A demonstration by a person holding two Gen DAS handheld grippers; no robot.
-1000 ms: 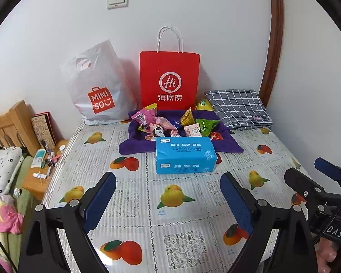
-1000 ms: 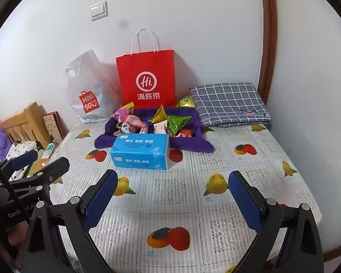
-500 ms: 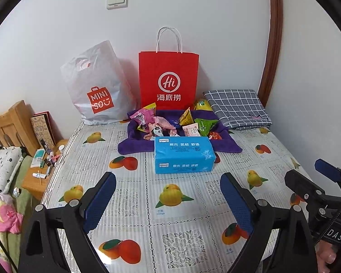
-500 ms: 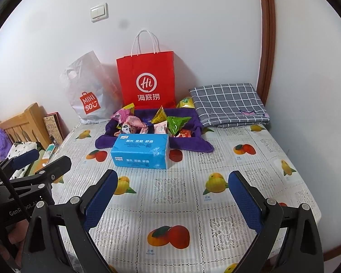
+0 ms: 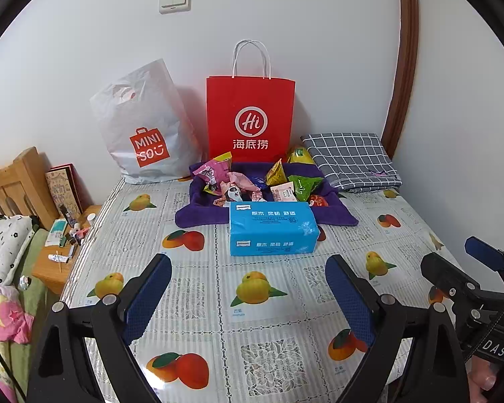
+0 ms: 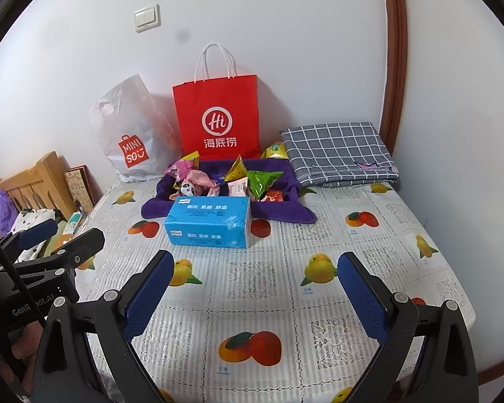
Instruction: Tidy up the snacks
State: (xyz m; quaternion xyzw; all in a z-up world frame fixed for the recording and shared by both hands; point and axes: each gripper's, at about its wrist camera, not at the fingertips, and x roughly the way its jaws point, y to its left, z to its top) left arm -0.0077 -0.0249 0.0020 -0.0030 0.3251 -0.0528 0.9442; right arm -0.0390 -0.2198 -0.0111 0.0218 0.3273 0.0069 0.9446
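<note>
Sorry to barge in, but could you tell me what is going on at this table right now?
A person holds the left gripper and the right gripper above the fruit-print tablecloth, both open and empty. Nothing is being handled yet. The snacks lie piled on a purple cloth behind a blue tissue pack, with a red paper bag and a white plastic bag against the wall.

Beside my red paper bag (image 5: 250, 117) marked "Hi" and 海底捞, the white plastic bag (image 5: 141, 124) on its left reads "MINISO".
</note>
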